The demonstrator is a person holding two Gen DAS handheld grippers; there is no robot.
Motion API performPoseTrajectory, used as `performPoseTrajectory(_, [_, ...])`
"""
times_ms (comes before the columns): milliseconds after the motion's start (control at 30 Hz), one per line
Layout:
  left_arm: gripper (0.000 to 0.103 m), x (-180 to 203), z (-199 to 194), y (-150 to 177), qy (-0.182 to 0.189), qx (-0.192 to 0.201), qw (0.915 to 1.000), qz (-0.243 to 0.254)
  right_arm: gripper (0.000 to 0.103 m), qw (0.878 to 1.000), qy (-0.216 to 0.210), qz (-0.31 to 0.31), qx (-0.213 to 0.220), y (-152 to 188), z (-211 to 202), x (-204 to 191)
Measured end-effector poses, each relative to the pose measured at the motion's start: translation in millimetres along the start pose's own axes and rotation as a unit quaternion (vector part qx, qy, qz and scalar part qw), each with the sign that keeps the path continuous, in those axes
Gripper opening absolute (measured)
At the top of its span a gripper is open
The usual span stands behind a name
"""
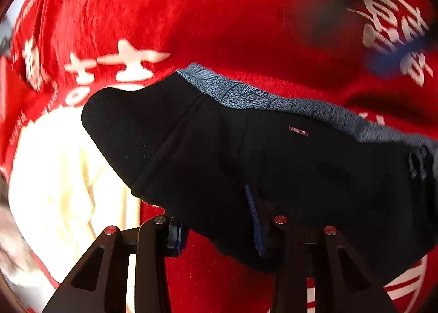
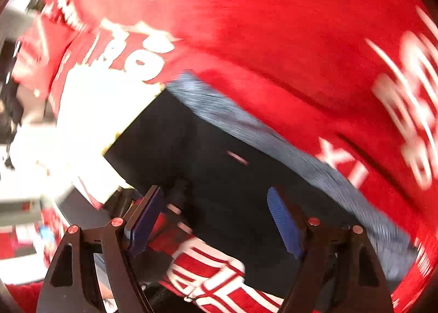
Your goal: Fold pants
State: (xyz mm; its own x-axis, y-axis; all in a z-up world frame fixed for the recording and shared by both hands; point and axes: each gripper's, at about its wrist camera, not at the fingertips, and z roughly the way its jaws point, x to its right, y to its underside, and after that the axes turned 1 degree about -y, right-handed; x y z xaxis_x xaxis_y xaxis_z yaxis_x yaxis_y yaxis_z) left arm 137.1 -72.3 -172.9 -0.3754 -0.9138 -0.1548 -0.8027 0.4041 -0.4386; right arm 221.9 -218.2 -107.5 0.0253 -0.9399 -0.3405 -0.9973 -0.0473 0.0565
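Pants (image 1: 273,165) on red blanket (image 1: 246,25); cream cloth (image 1: 63,176) beside.

Pants (image 1: 246,165) lie flat on blanket (image 1: 246,25), waistband (image 1: 273,99) along far edge. Pale garment (image 1: 63,176) to left of pants, partly under their left end. Left gripper (image 1: 219,230) at pants' near edge; right gripper (image 2: 216,217) over pants.
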Motion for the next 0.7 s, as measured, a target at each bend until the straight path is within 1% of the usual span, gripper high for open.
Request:
performPoseTrajectory(100, [0.038,8.1,-3.1,-0.6,-0.014,0.006,0.9998,0.015,0.083,0.998,-0.005,-0.033,-0.053,-35.5,24.0,-37.0])
performPoseTrajectory(233, [0.038,7.8,-10.0,-1.3,-0.027,0.01,0.9993,0.023,0.085,0.989,0.0,-0.084,-0.119,-62.9,57.9,-76.6])
performPoseTrajectory(300, [0.038,9.8,-11.1,-1.0,-0.033,0.012,0.999,0.026,0.085,0.983,0.019,-0.092,-0.157,-70.2,79.8,-87.2])
performPoseTrajectory(433, [0.038,12.6,-16.5,0.9,-0.04,0.017,0.9986,0.031,0.084,0.971,0.053,-0.09,-0.213,-67.8,111.4,-85.0])
performPoseTrajectory(500, [0.038,15.2,-16.8,1.1,-0.04,0.014,0.9987,0.03,0.063,0.97,0.056,-0.085,-0.219,-62.4,114.6,-78.2])
performPoseTrajectory(533, [0.038,15.7,-16.7,1.0,-0.039,0.01,0.9987,0.031,0.037,0.974,0.038,-0.073,-0.211,-60.1,108.8,-71.6])
performPoseTrajectory(567, [0.038,17.4,-18.6,3.2,-0.041,0.006,0.9986,0.033,0.023,0.977,0.022,-0.065,-0.201,-58.7,102.2,-67.1])
performPoseTrajectory(600, [0.038,19.6,-22.2,3.4,-0.043,0.012,0.9983,0.038,0.021,0.981,0.005,-0.064,-0.182,-55.3,90.7,-62.4])
performPoseTrajectory(633, [0.038,22.4,-26.7,3.4,-0.045,0.019,0.9978,0.044,0.02,0.984,-0.002,-0.068,-0.164,-49.9,80.3,-57.4])
performPoseTrajectory(667, [0.038,26.1,-32.5,2.7,-0.045,0.024,0.9974,0.051,0.019,0.986,-0.011,-0.069,-0.153,-44.9,71.9,-53.1])
performPoseTrajectory(700, [0.038,30.5,-40.1,1.7,-0.043,0.03,0.997,0.056,0.019,0.988,-0.028,-0.066,-0.135,-37.3,58.5,-45.7])
